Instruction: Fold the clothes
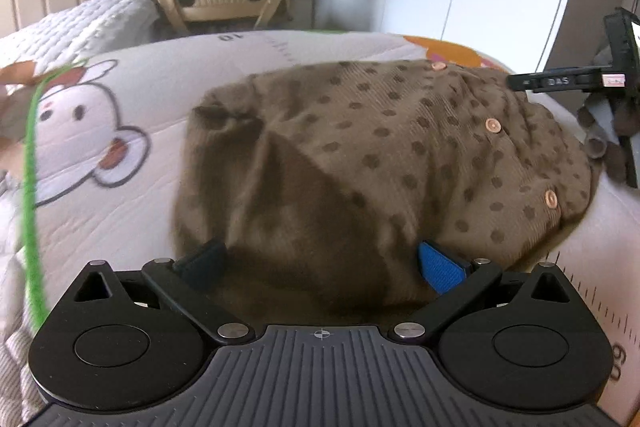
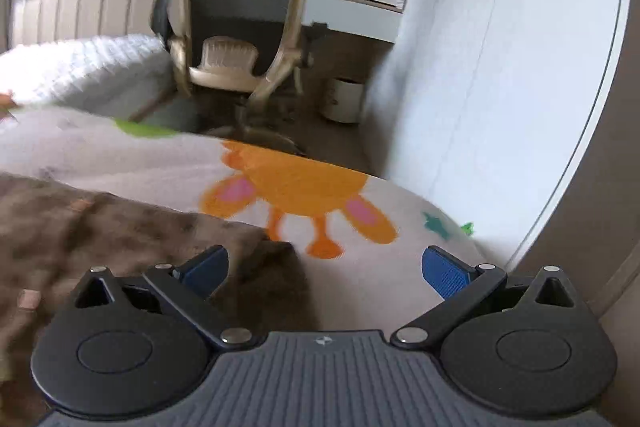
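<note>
From my left gripper (image 1: 320, 263), jaws spread wide, the brown dotted corduroy shirt with copper buttons (image 1: 400, 155) lies bunched on the quilted cartoon-print bed cover (image 1: 120, 195). From my right gripper (image 2: 325, 269), jaws also apart, the shirt's soft edge sits by the left pad; a beige mesh office chair (image 2: 240, 15) stands beyond.

A: What is hard to see here?

B: The right gripper (image 1: 576, 83) is cut off by the side of the left camera's picture, so its fingers don't show there.

A: And the brown spotted shirt (image 1: 384, 163)?

B: Its near edge hides under the left gripper (image 1: 320, 263). In the right camera's picture the shirt (image 2: 100, 227) is all blurry, and its dots smear together.

A: Anything else?

B: The chair (image 2: 240, 15) is fuzzy too, and its top is cut off.
</note>
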The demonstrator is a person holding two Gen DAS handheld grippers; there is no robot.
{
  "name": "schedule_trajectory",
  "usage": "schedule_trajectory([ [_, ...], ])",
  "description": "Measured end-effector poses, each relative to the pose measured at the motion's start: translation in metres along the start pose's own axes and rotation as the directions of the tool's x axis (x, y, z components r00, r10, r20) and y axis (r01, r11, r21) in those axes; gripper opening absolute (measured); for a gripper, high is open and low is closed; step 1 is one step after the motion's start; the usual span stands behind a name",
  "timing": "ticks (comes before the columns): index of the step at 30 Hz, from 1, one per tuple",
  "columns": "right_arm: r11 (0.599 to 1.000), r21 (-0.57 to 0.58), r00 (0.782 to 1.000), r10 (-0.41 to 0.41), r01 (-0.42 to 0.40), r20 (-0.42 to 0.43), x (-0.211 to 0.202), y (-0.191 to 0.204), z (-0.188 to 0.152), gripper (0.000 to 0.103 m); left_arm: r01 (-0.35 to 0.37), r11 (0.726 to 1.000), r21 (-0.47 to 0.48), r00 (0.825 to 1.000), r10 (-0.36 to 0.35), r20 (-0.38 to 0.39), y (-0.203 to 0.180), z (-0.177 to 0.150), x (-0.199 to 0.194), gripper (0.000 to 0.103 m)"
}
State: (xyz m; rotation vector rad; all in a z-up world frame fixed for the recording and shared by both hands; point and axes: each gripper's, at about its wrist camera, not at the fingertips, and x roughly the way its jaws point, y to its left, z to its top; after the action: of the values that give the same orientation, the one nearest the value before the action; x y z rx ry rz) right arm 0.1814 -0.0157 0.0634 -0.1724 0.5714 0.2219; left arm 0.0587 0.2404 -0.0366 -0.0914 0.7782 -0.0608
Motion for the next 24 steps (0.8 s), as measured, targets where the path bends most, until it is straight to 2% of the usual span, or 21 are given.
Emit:
schedule_trajectory([
  [3,0.982,0.065,0.984,0.179,-0.177,-0.014,-0.022,0.008,-0.009,0.103,0.0,0.999,-0.042,1.0,0.001,0.011,0.004,-0.002,-0.004,0.103],
  [5,0.969,0.034,0.968,0.247,-0.246,-0.042,-0.03,0.026,-0.019,0.103,-0.01,0.999,-0.039,1.0,0.011,0.017,0.001,-0.003,-0.005,0.103],
  [7,0.963,-0.042,0.96,0.261,-0.266,-0.101,-0.025,0.046,-0.034,0.103,-0.021,0.999,-0.026,1.0,0.022,0.021,-0.003,-0.003,-0.004,0.103],
  [10,0.966,-0.076,0.963,0.235,-0.246,-0.131,-0.022,0.056,-0.044,0.103,0.018,0.995,-0.094,1.0,-0.016,0.024,0.006,0.001,-0.007,0.103],
  [11,0.967,-0.085,0.965,0.227,-0.239,-0.134,-0.023,0.058,-0.046,0.103,0.042,0.987,-0.154,0.999,-0.038,0.035,0.015,0.003,-0.012,0.103],
  [13,0.972,-0.074,0.973,0.218,-0.224,-0.081,-0.037,0.056,-0.037,0.103,0.047,0.969,-0.242,0.997,-0.029,0.078,0.029,0.005,-0.025,0.103],
  [16,0.959,-0.086,0.962,0.273,-0.27,0.029,-0.061,0.065,-0.018,0.103,-0.084,0.969,-0.233,0.991,0.106,0.084,0.035,0.01,-0.035,0.103],
  [18,0.937,-0.101,0.937,0.343,-0.335,0.07,-0.07,0.08,-0.008,0.102,-0.135,0.971,-0.196,0.987,0.15,0.065,0.031,0.012,-0.03,0.103],
  [19,0.921,-0.125,0.921,0.38,-0.369,0.081,-0.073,0.09,-0.003,0.095,-0.142,0.972,-0.185,0.986,0.155,0.059,0.029,0.012,-0.027,0.103],
  [21,0.89,-0.175,0.895,0.439,-0.422,0.077,-0.074,0.11,0.003,0.084,-0.171,0.971,-0.166,0.983,0.18,0.036,0.022,0.012,-0.017,0.099],
  [22,0.88,-0.202,0.893,0.447,-0.429,0.051,-0.067,0.122,0.001,0.082,-0.172,0.97,-0.171,0.983,0.18,0.029,0.021,0.01,-0.014,0.086],
  [23,0.87,-0.228,0.891,0.454,-0.437,0.026,-0.06,0.134,0.0,0.082,-0.171,0.969,-0.178,0.984,0.178,0.023,0.02,0.009,-0.01,0.079],
  [24,0.861,-0.253,0.89,0.456,-0.442,-0.004,-0.052,0.145,-0.002,0.082,-0.17,0.968,-0.185,0.984,0.176,0.017,0.019,0.008,-0.007,0.08],
])
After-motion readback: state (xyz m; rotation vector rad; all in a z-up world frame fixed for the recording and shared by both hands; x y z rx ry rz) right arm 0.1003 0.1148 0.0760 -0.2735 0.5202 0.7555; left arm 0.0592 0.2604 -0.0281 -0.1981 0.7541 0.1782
